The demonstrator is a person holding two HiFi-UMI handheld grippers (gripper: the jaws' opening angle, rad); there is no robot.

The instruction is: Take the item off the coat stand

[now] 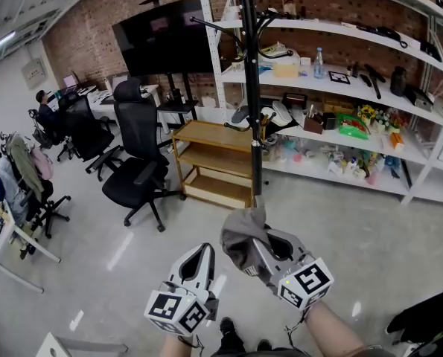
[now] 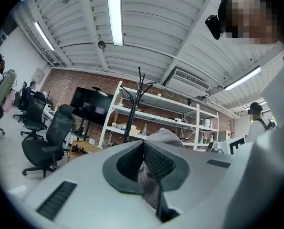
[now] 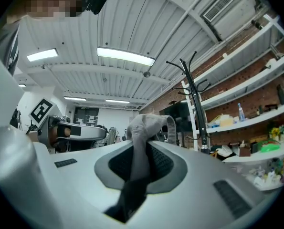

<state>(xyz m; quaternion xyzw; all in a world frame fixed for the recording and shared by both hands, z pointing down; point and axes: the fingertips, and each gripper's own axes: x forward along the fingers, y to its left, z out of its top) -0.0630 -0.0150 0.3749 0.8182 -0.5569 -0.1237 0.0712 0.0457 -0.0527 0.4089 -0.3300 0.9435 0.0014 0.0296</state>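
Note:
The black coat stand [image 1: 252, 88] rises from the floor ahead of me, its hooks bare where I can see them. A grey cloth item [image 1: 242, 238] with a strap loop, perhaps a cap, is off the stand and hangs low in front of it. My right gripper [image 1: 260, 248] is shut on it, and the cloth [image 3: 144, 128] bunches up between that gripper's [image 3: 141, 149] pads. My left gripper [image 1: 204, 250] is just left of it, jaws shut with nothing gripped. The cloth [image 2: 165, 136] shows beyond the left gripper's [image 2: 142, 144] tips, with the stand [image 2: 132, 109] farther back.
A low wooden shelf unit [image 1: 215, 162] stands left of the stand's pole. White shelving [image 1: 340, 95] full of small things lines the brick wall behind. Black office chairs [image 1: 139, 162] and a dark screen [image 1: 161, 36] are at the left, where people sit at desks.

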